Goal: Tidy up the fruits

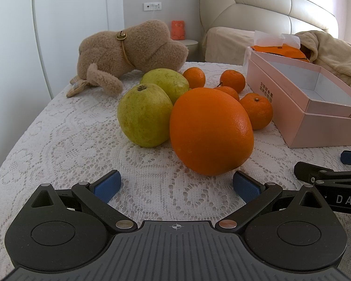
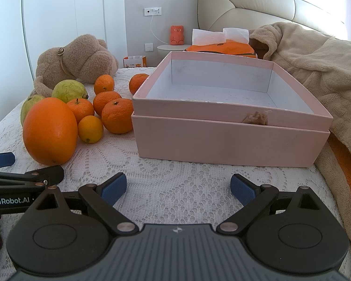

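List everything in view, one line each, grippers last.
orange: 1, orange, front of the fruit pile
pears: 2, green, left of the orange
tangerines: 5, orange, between pears and box
kumquat: 1, yellow-orange, front of the tangerines
box: 1, pink, open, right of fruit
plush: 1, tan, behind fruit
tablecloth: 1, white lace
blanket: 1, beige, right
left gripper: open, before the orange
right gripper: open, before the box
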